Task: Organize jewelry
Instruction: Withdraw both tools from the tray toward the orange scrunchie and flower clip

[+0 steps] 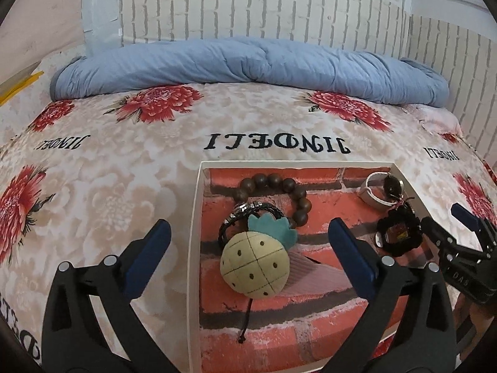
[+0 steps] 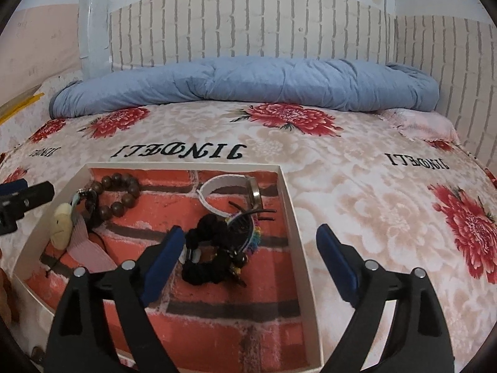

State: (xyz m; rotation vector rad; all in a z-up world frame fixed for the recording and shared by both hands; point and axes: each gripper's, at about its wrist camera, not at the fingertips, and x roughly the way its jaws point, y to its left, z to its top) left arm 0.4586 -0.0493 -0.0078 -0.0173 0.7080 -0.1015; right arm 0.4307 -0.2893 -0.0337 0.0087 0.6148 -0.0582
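A white-rimmed tray [image 1: 196, 236] with a red brick-pattern floor lies on the bed; it also shows in the right wrist view [image 2: 290, 211]. In it lie a brown bead bracelet [image 1: 281, 191], a black braided bracelet [image 1: 245, 214], a felt pineapple charm [image 1: 254, 264], a white-strap watch [image 1: 377, 188] and a black knitted piece [image 1: 397, 236], also seen in the right wrist view [image 2: 214, 248]. My left gripper [image 1: 248, 251] is open and empty, straddling the tray's left wall around the pineapple. My right gripper [image 2: 248, 258] is open and empty, straddling the tray's right wall, beside the black piece.
The bed has a floral cover [image 1: 108, 186] with black lettering. A rolled blue quilt [image 1: 248, 65] lies along the far side against a white brick-pattern wall [image 1: 264, 6]. A pink pillow [image 2: 425, 124] sits at the far right.
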